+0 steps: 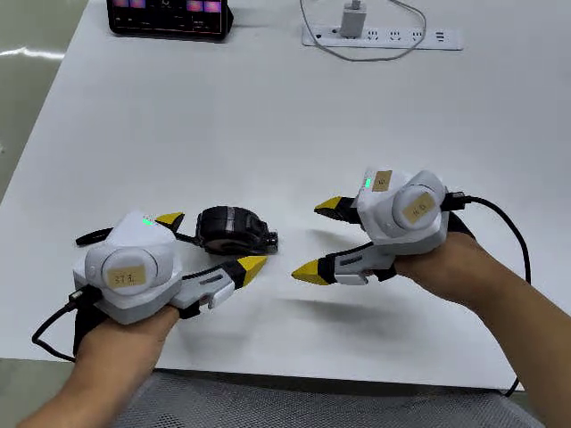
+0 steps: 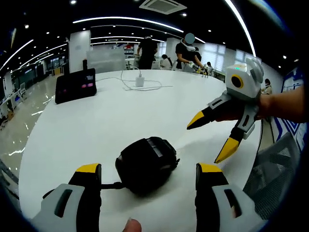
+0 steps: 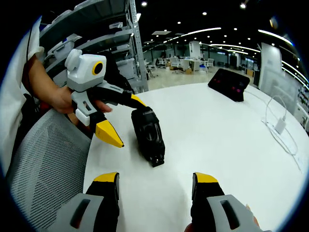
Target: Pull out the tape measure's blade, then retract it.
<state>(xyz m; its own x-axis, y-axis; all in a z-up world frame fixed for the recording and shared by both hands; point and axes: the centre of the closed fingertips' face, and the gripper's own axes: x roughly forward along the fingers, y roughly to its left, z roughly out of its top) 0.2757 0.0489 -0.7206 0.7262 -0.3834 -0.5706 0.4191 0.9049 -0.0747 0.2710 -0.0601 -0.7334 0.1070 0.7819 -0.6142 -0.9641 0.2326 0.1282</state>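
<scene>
Low on the white bench (image 1: 268, 125) at 8 o'clock, left hand-held gripper (image 1: 210, 242) spread wide, gripping nothing, black tape measure (image 1: 234, 228) lying on the bench between its yellow tips. Just beside, toward 3 o'clock, right hand-held gripper (image 1: 317, 239) likewise spread and empty, tips aimed toward 9 o'clock at the tape measure

Tape measure (image 1: 234, 229): black, rounded case, intact, resting on the white table (image 1: 268, 134) near its front edge. Blade retracted in the case. The mouth end points right in the head view. A thin black strap (image 1: 92, 238) trails from the opposite end, slack on the surface.
</scene>
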